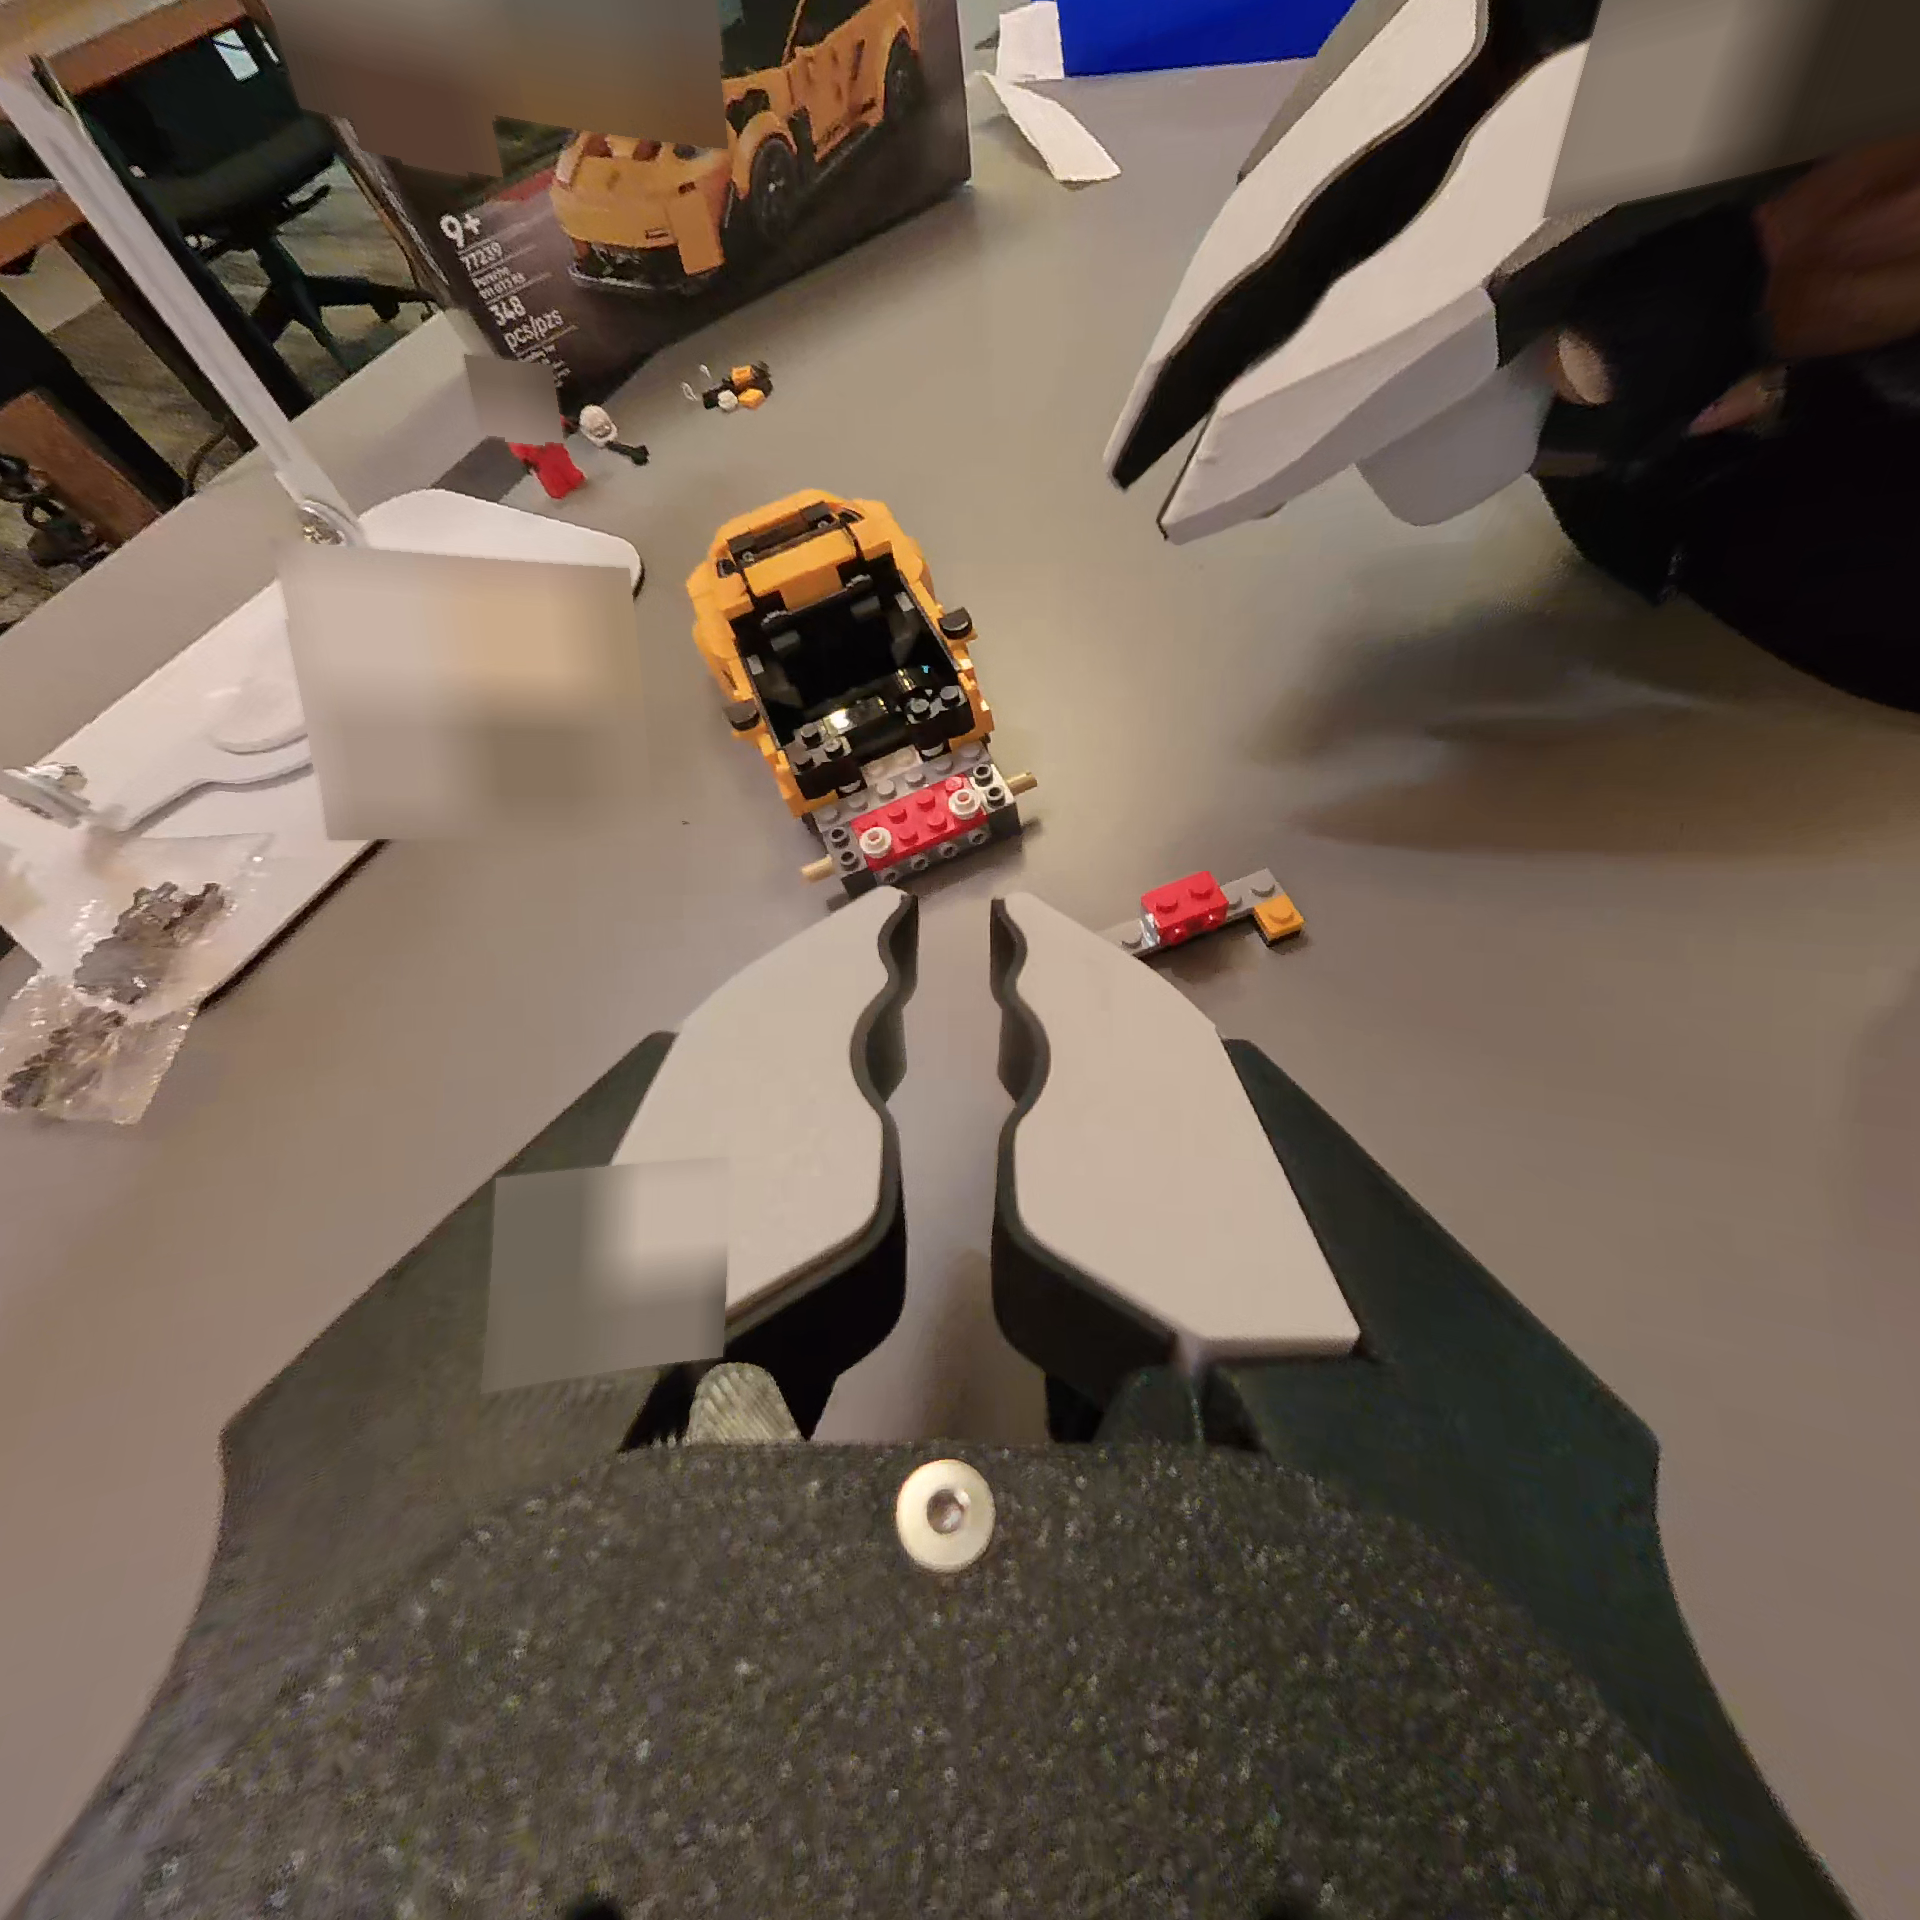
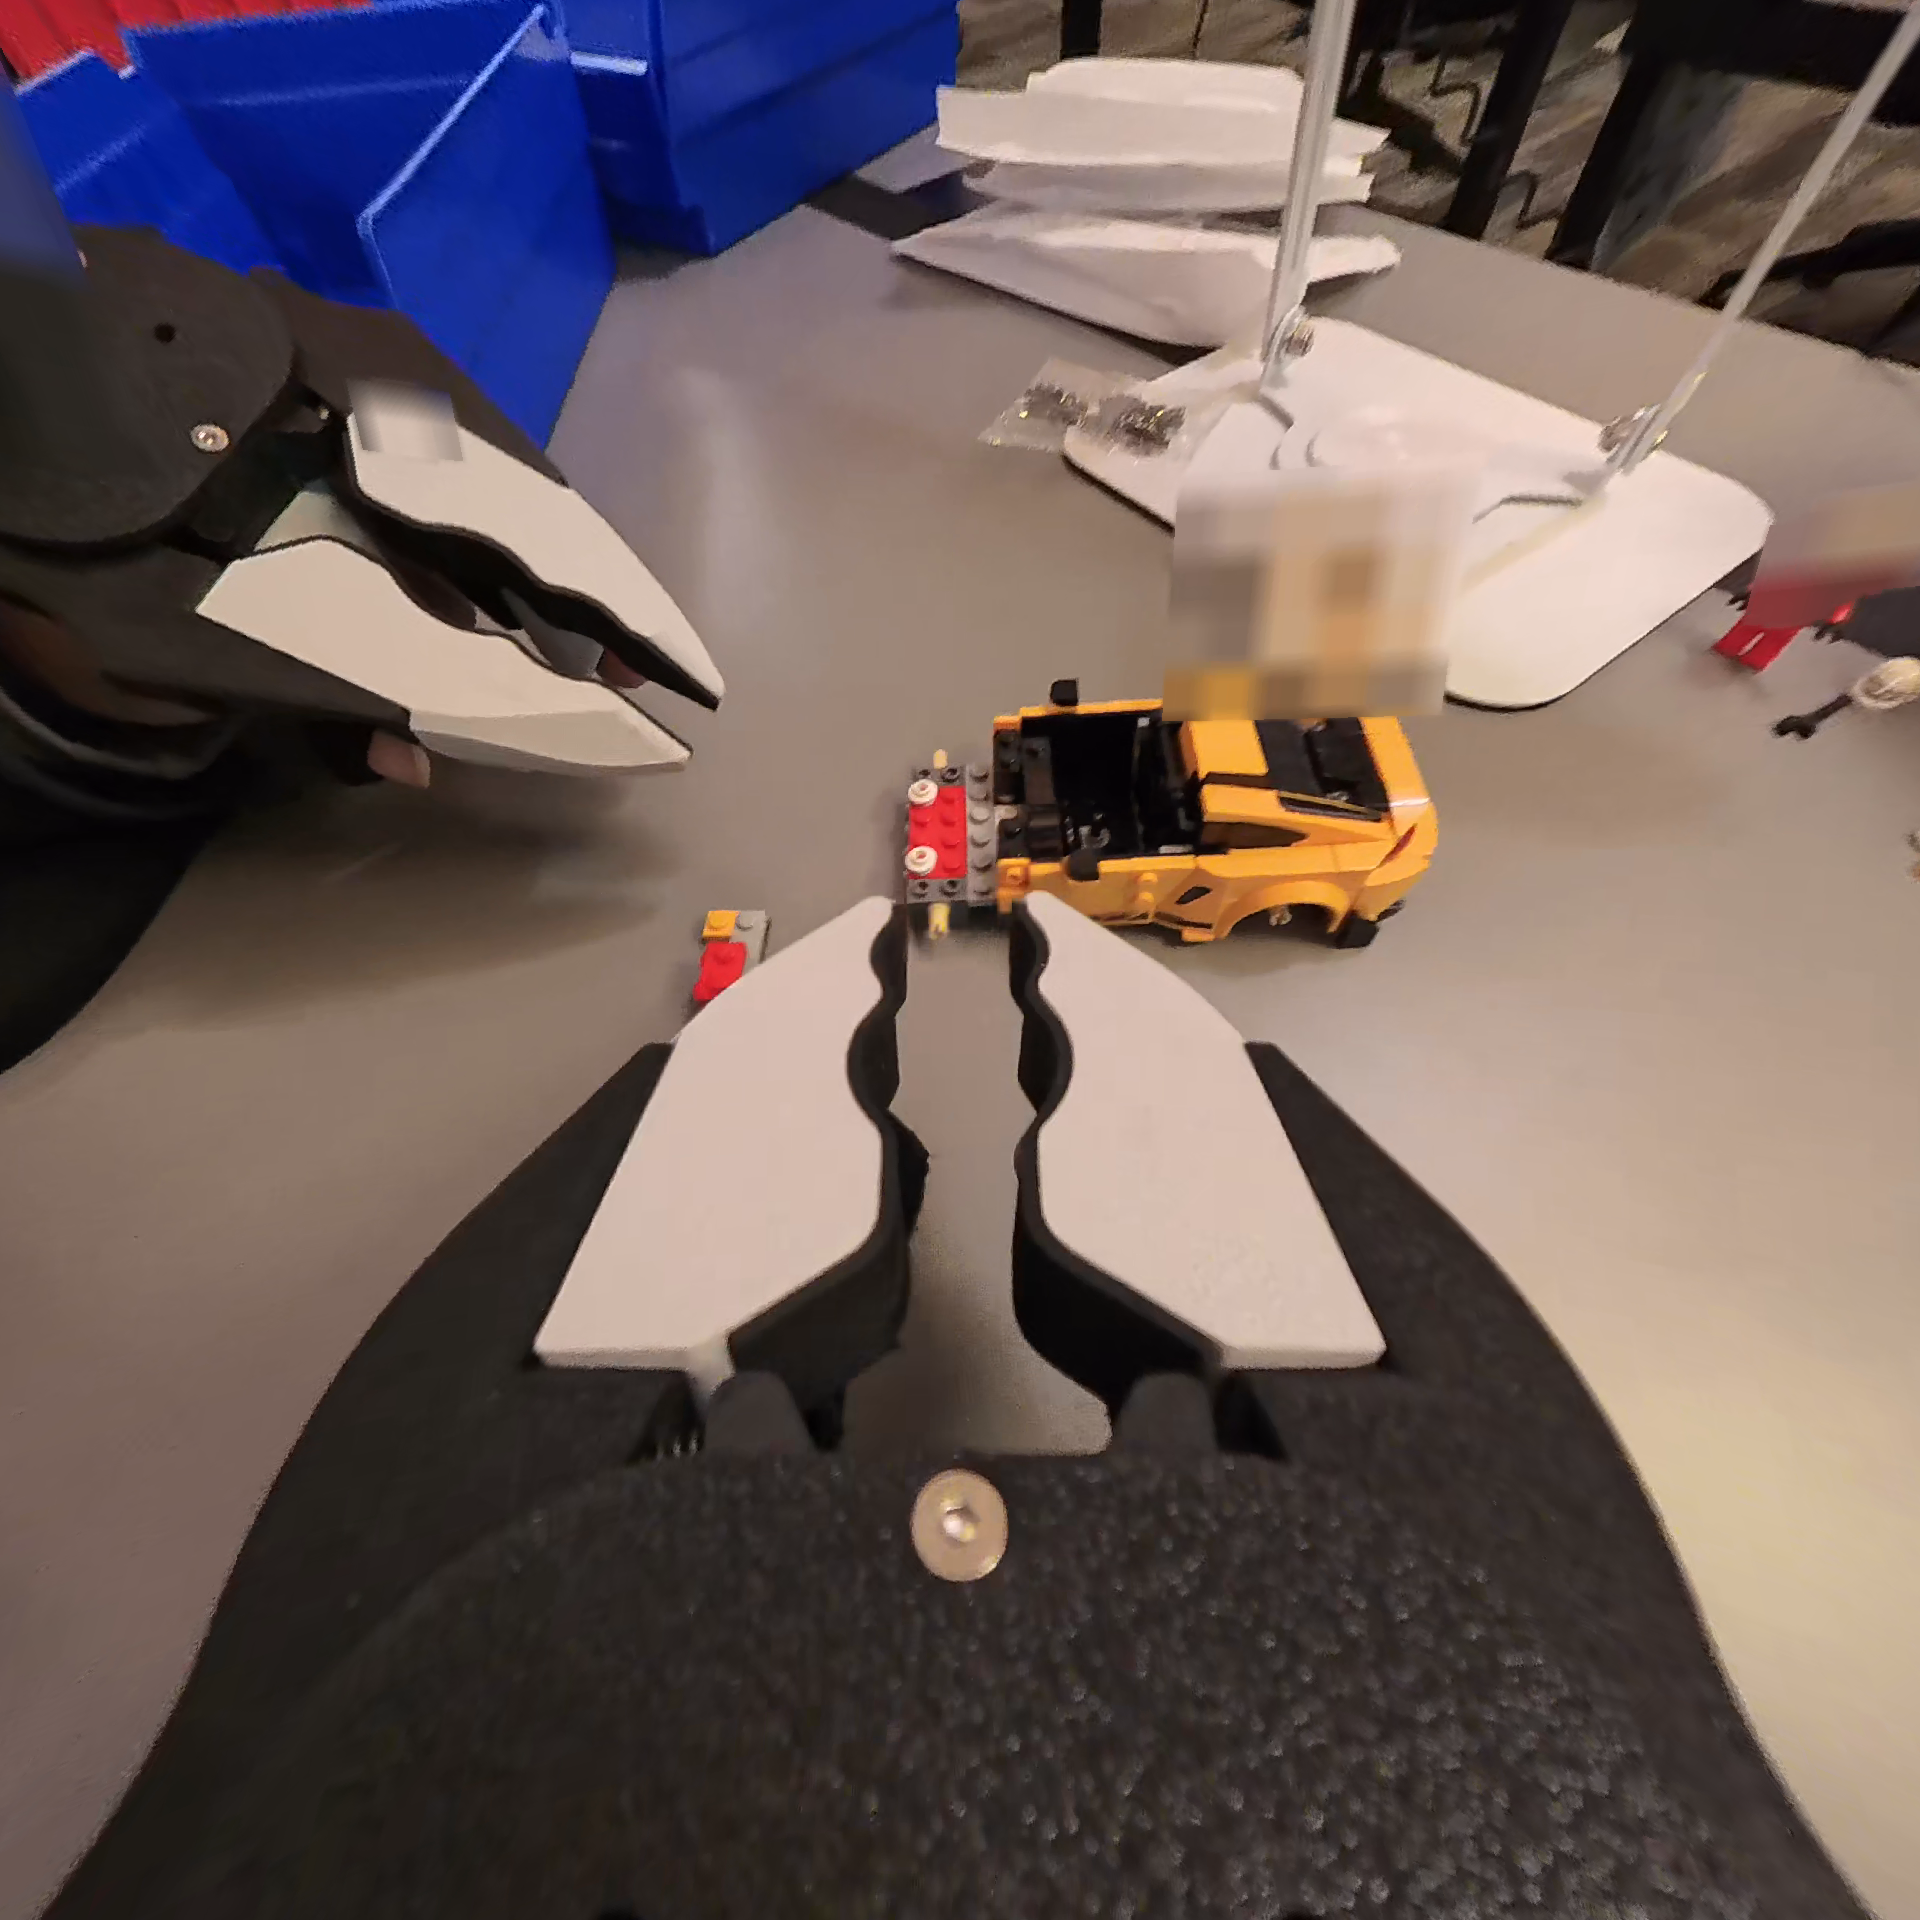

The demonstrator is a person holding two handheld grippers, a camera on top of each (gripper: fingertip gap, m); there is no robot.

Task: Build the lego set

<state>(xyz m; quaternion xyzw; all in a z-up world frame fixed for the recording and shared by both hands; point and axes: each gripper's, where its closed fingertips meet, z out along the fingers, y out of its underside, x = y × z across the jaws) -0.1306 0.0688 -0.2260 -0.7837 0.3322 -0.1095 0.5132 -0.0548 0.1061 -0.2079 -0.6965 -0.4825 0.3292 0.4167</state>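
A part-built orange and black Lego car (image 1: pixel 842 665) stands on the grey table (image 1: pixel 1351 1143), its open end of red and grey bricks (image 1: pixel 914 821) facing my left gripper (image 1: pixel 954 909). That gripper is open and empty, its tips just short of that end. A small loose piece, a red brick on a grey plate with an orange tile (image 1: pixel 1210 914), lies to its right. My right gripper (image 2: pixel 956 914) is open and empty, its tips at the side of the car (image 2: pixel 1195 821), with the loose piece (image 2: pixel 727 951) to its left. Each gripper shows in the other's view (image 1: pixel 1143 504) (image 2: pixel 698 725).
The set's box (image 1: pixel 675 208) stands at the back. Small loose parts (image 1: pixel 738 384) and red figure parts (image 1: pixel 551 462) lie before it. Bags of parts (image 1: pixel 114 966) lie left on white sheets. A white stand base (image 2: pixel 1558 540) and blue bins (image 2: pixel 416 156) border the table. Some 9 cm of space lies between my two pairs of fingers.
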